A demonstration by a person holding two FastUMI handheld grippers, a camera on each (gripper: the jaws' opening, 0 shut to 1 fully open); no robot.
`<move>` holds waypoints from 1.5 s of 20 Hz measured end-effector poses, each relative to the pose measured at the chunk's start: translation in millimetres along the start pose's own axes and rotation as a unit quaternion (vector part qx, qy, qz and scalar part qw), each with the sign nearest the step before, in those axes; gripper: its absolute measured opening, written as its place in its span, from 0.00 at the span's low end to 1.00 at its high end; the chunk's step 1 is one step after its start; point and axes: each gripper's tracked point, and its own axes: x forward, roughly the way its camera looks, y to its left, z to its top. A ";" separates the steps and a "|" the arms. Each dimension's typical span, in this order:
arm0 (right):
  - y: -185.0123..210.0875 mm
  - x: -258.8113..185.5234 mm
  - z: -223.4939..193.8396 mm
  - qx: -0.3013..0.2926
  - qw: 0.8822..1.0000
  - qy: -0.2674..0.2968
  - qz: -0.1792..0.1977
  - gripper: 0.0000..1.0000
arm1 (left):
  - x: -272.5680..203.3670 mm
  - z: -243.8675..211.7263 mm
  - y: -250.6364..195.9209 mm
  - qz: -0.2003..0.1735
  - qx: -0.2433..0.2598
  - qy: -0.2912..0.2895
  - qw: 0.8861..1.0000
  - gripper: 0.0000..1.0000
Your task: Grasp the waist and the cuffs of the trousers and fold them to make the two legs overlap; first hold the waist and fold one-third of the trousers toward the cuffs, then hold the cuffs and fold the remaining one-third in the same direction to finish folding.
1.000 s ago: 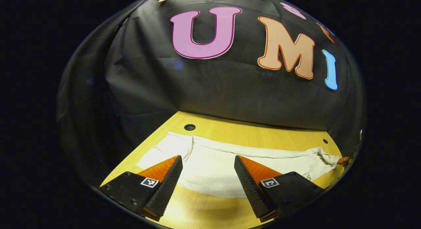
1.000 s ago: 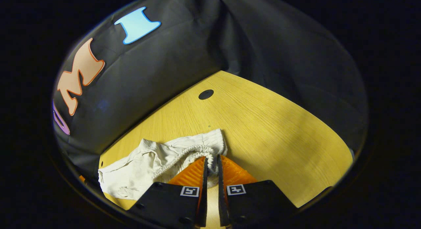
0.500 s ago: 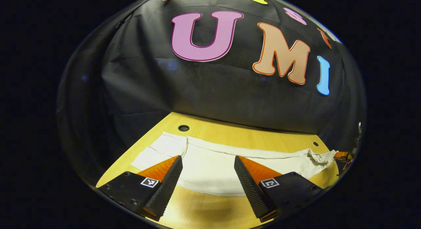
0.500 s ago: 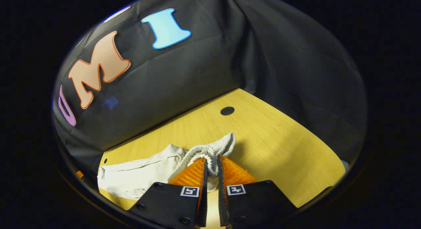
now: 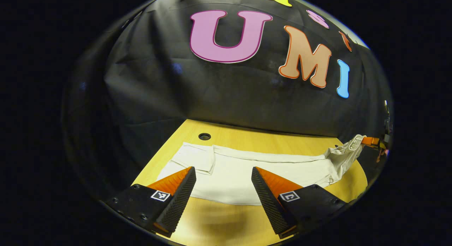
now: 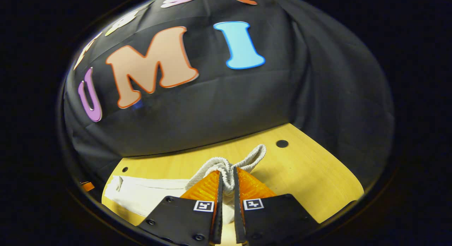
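In the right gripper view the gathered waistband (image 6: 226, 166) disappears between the right gripper's (image 6: 226, 180) pressed-together jaws, so how much cloth is caught there can't be made out. The trousers (image 6: 141, 193) run off toward the lower left, their far end cut off at the picture's edge. In the left gripper view the left gripper (image 5: 223, 179) covers part of the trousers' (image 5: 247, 168) near edge, and the other gripper (image 5: 370, 141) at the far right is too small and cropped to read.
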 end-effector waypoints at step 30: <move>261.4 23.9 -147.2 -0.127 0.986 0.074 0.079 0.99 | 89.8 -100.0 158.6 0.036 0.017 0.106 0.994 0.96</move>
